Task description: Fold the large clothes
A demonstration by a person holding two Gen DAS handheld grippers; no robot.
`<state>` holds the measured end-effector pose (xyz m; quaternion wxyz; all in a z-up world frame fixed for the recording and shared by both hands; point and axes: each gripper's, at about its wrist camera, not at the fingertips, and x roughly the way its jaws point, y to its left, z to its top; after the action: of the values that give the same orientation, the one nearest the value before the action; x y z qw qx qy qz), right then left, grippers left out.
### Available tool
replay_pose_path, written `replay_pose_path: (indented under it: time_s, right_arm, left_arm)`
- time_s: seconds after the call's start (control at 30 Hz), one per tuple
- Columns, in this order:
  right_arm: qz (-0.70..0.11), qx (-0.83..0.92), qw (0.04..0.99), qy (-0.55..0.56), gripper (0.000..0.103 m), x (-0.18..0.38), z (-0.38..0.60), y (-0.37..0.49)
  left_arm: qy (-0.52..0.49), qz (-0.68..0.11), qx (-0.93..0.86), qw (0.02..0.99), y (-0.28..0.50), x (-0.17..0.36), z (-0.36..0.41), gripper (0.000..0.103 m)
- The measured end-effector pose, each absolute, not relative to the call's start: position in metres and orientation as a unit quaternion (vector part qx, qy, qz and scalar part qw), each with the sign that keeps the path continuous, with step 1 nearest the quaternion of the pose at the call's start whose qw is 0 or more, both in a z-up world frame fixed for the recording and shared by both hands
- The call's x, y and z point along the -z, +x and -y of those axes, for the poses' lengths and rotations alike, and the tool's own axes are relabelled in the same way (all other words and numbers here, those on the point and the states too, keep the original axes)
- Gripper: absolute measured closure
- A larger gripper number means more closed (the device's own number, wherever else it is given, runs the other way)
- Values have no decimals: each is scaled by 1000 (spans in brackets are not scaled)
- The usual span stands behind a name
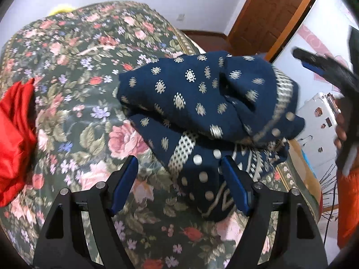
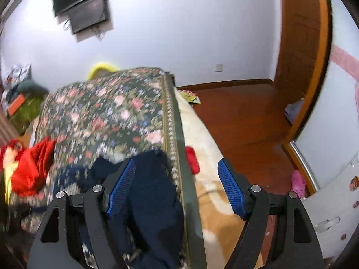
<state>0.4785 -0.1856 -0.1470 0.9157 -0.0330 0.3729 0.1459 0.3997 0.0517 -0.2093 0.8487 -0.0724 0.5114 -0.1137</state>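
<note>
Left wrist view shows the navy patterned garment (image 1: 202, 103) bundled, folding unfinished, on the floral bedspread (image 1: 78, 67), both grippers (image 1: 179, 179) (image 2: 177, 186) gaping, empty.

Left claw (image 1: 179, 170) and right claw (image 2: 176, 179) gape (both tilted downward), gripping nothing

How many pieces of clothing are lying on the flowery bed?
2. The dark blue patterned garment lies bunched near the bed's right edge, in front of the left gripper. The red garment lies at the left side. More could be out of view.
</note>
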Motion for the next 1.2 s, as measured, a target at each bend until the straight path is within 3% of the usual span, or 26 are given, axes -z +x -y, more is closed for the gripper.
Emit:
replay_pose_path:
  time_s: [0.17,0.33,0.5,0.6,0.73,0.97,1.2]
  right_arm:
    - [-393,-144,905,-77,30,170,177,472]
    - [-407,-132,901,-65,30,176,197,472]
    - [-410,-136,900,-52,30,172,211,469]
    - [-415,-149,896,-50,30,174,209,470]
    - [-421,-176,889,-41,30,178,196,467]
    - [-443,-237,865,-2,30,191,165,474]
    - [-488,-248,837,18,30,223,150,495]
  left_arm:
    - [-64,-524,123,841,438,210,-38,27]
    - [7,-528,100,843,500,195,-3,28]
    - [-43,-479,91,872,539,146,-1,33]
    - [-63,-450,110,884,536,122,-1,33]
    - [-16,-437,125,891,510,115,9,30]
    - [46,-452,112,884,467,147,-1,30]
    - [0,-489,100,867,446,180,-37,30]
